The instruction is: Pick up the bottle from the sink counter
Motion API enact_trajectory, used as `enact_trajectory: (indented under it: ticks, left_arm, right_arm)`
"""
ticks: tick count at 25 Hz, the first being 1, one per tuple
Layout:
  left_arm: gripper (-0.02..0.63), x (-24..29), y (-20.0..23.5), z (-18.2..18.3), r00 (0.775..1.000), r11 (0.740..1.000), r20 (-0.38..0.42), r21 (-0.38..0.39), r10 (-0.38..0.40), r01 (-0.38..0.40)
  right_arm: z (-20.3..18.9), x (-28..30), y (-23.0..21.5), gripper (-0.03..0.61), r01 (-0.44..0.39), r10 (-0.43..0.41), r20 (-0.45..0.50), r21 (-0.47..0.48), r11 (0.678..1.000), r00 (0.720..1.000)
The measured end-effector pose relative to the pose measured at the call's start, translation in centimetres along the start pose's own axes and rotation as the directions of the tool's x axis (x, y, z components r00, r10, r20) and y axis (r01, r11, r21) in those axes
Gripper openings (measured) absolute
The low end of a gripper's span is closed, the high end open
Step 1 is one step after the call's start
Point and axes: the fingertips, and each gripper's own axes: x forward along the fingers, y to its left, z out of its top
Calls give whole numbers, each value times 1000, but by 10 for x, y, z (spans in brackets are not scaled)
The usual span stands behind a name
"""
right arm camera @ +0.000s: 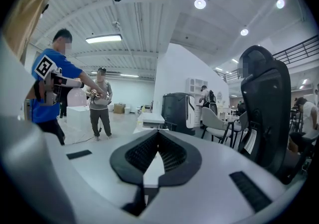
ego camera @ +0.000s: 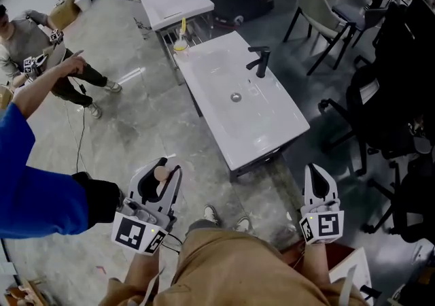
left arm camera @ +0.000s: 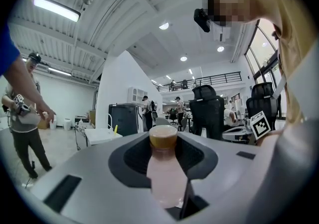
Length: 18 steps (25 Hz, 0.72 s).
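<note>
My left gripper (ego camera: 163, 177) is held low at the left, away from the sink counter (ego camera: 272, 131), and is shut on a pale pink bottle (ego camera: 161, 174) with a tan cap. In the left gripper view the bottle (left arm camera: 164, 173) stands upright between the jaws of the left gripper (left arm camera: 163, 141), cap uppermost. My right gripper (ego camera: 319, 182) hangs at the lower right, beside the counter's near corner. Its jaws meet at the tips in the right gripper view (right arm camera: 158, 136), with nothing between them. The white basin has a black faucet (ego camera: 259, 61).
A small yellow bottle (ego camera: 181, 41) stands at the counter's far end, with a second white counter (ego camera: 175, 0) behind it. A person in a blue sleeve (ego camera: 34, 189) stands close at left, another (ego camera: 34, 46) farther off. Chairs (ego camera: 326, 15) and black office chairs (ego camera: 391, 114) crowd the right.
</note>
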Motion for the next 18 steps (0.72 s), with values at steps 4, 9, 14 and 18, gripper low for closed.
enact_trajectory:
  ticks: [4,9,14,18]
  left_arm:
    - [130,-4,-3,0,1000,1000,-1,-1,5,-5]
    - [130,-7,-7,1,1000,1000,3,-2,10,-10]
    - [130,-9,-7,3,1000,1000,13,-2,13,-13]
    - [130,-9,-8,2,1000,1000,14,-3,12,-12]
  right_arm:
    - [0,-3,0,2,-3,3,2,2,1000,1000]
    - [0,-7,-3,2,-3,3,3,0,1000,1000]
    - [0,-8,-3,2,-3,3,4,-3,1000,1000]
    - [0,-7,-2,2,-3,3,7,-1,1000,1000]
